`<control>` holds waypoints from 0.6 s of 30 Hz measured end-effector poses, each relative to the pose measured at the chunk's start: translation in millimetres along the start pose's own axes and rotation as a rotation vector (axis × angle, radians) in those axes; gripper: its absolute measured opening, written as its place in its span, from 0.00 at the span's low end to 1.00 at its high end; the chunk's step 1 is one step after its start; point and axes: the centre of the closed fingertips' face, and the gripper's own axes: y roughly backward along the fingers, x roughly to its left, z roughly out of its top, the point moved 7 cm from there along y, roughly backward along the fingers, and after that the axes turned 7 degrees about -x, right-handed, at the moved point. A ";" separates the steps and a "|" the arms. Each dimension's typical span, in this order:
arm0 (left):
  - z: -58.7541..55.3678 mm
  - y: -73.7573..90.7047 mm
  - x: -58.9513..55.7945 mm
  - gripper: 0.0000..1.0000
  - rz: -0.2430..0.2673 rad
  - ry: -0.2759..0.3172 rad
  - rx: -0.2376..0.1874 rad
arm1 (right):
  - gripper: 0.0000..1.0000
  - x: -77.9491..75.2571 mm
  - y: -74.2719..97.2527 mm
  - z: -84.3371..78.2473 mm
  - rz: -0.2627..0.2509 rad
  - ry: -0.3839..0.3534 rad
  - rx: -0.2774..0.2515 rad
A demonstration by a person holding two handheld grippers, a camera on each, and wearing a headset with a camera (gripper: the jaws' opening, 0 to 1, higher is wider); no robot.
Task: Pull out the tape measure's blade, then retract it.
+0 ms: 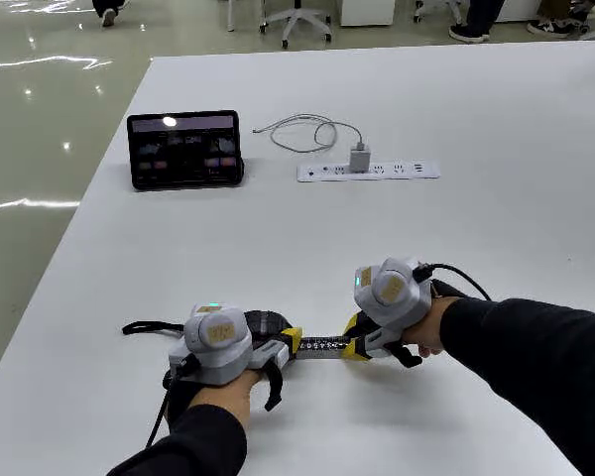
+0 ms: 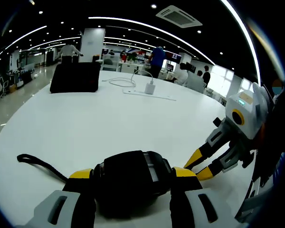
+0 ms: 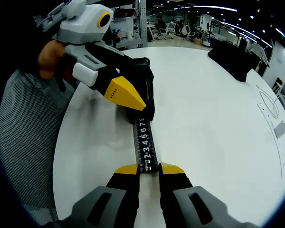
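A black tape measure (image 2: 130, 183) lies on the white table between the yellow-tipped jaws of my left gripper (image 2: 133, 174), which is shut on its case. Its wrist strap (image 2: 40, 164) trails off to the left. In the head view the case (image 1: 267, 325) sits beside the left gripper (image 1: 278, 347). A short length of black blade (image 3: 145, 145) with white numbers runs out of the case (image 3: 141, 90) to my right gripper (image 3: 148, 168), shut on the blade's end. The blade (image 1: 322, 346) spans the gap to the right gripper (image 1: 356, 342).
A dark tablet (image 1: 184, 149) stands at the back left of the table (image 1: 496, 228). A white power strip (image 1: 369, 171) with a plugged charger and looped cable (image 1: 307, 131) lies behind the grippers. The table's left edge is near the left gripper. People stand in the background.
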 end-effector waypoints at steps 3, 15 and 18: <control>-0.1 -0.1 0.1 0.59 -0.002 -0.001 0.000 | 0.11 0.8 -2.7 2.3 0.001 0.007 -0.004; -0.2 0.1 0.4 0.59 -0.007 0.002 -0.001 | 0.11 1.7 -13.7 12.7 0.003 0.001 -0.039; -0.3 0.3 0.9 0.59 -0.007 0.004 0.000 | 0.11 4.1 -19.6 18.0 0.001 -0.002 -0.056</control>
